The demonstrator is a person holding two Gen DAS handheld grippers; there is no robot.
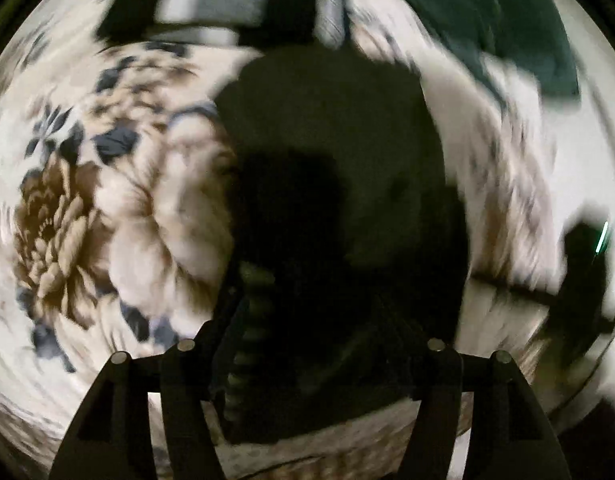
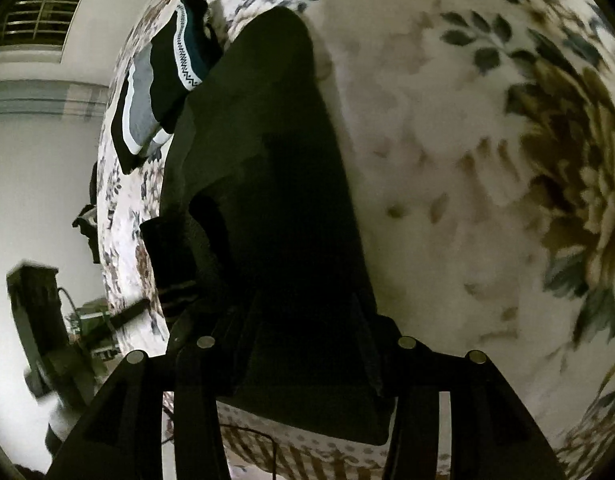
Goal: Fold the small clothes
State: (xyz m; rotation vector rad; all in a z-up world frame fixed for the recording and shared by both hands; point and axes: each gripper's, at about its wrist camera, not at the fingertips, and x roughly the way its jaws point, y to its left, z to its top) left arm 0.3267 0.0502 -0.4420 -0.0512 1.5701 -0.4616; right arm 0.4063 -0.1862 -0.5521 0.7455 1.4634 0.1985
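A black garment [image 1: 327, 128] lies spread on the floral bedsheet [image 1: 59, 232], a long dark shape in both views. My left gripper [image 1: 315, 312] points steeply down over it; the picture is smeared, and one ribbed finger [image 1: 247, 320] shows against the dark cloth. Its jaws stand apart with nothing pinched between them. In the right wrist view the garment [image 2: 275, 120] runs away from my right gripper [image 2: 303, 320], which hangs over its near end with the jaws apart and not pressing on the cloth.
Folded clothes [image 2: 163, 92], striped black, grey and white with a teal piece on top, lie on the sheet [image 2: 467, 160] beyond the garment's far left. They also show as a blurred pile [image 1: 211, 4]. Left of the bed are a dark cabinet [image 2: 35, 312] and a barred window [image 2: 47, 0].
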